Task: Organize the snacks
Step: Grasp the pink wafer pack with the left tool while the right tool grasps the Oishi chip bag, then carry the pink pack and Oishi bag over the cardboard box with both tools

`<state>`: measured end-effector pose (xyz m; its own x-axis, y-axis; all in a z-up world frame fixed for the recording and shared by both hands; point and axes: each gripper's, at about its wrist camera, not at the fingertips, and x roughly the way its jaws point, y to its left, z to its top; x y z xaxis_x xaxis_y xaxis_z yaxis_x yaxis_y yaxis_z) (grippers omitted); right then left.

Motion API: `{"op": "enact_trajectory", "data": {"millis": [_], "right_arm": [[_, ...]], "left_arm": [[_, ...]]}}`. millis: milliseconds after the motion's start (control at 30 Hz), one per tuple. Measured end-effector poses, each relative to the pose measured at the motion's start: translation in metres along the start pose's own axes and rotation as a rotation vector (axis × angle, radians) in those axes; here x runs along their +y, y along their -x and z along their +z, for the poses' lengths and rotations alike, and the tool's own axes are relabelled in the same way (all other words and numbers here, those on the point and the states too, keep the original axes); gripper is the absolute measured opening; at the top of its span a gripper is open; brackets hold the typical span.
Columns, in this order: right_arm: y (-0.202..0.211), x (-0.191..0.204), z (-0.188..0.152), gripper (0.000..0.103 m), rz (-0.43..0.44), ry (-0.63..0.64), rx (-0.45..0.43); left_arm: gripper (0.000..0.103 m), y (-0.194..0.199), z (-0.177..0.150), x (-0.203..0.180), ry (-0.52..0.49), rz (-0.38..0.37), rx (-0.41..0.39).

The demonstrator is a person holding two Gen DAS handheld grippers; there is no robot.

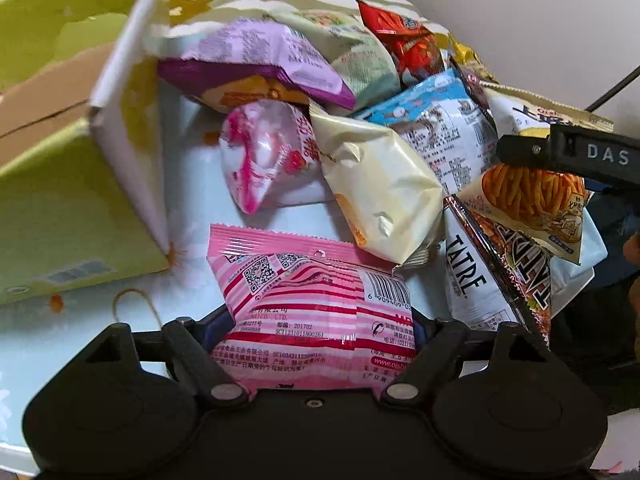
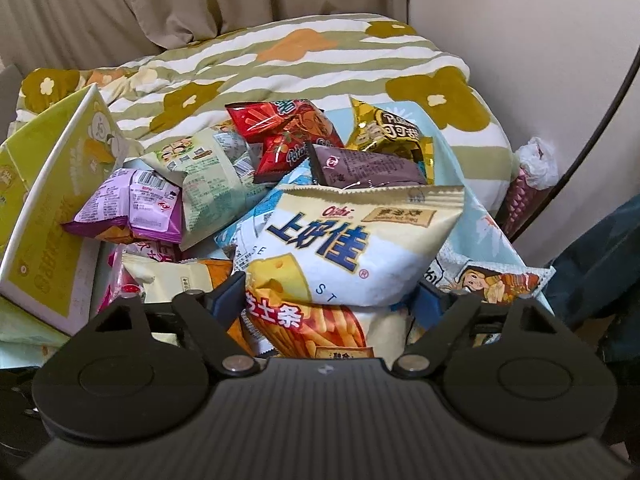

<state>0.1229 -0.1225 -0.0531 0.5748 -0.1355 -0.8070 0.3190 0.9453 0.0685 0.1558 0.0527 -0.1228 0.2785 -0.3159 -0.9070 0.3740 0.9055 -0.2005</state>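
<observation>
A pile of snack packets lies on a light blue cloth [image 1: 80,332]. My left gripper [image 1: 322,344] is shut on a pink striped snack packet [image 1: 316,304], its back label facing me. My right gripper [image 2: 332,304] is shut on a cream Oishi cheese stick packet [image 2: 352,256]; that gripper also shows at the right of the left wrist view [image 1: 568,152], above the same packet [image 1: 532,204]. In the pile are a purple packet [image 1: 272,64], a cream packet [image 1: 380,184], a pink-white packet [image 1: 264,152], a red packet [image 2: 288,132] and a gold packet [image 2: 392,132].
A yellow-green cardboard box [image 1: 68,184] with a white flap [image 1: 128,88] stands open at the left, also seen in the right wrist view [image 2: 56,208]. A flowered quilt [image 2: 304,64] lies behind the pile. A black-and-white TATRE packet [image 1: 480,276] leans at the right. A wall [image 2: 520,20] is at the right.
</observation>
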Motion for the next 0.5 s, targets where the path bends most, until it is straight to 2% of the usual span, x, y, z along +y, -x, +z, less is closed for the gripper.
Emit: {"op": "enact_trajectory", "data": {"millis": [333, 500], "right_arm": [[0.015, -0.004, 0.005, 0.070, 0.069, 0.032, -0.031], [0.029, -0.007, 0.009, 0.067, 0.111, 0.059, -0.073]], "left_arm": [[0.084, 0.029, -0.014, -0.015, 0.041, 0.086, -0.084], [0.084, 0.049, -0.021, -0.025, 0.061, 0.131, -0.141]]}}
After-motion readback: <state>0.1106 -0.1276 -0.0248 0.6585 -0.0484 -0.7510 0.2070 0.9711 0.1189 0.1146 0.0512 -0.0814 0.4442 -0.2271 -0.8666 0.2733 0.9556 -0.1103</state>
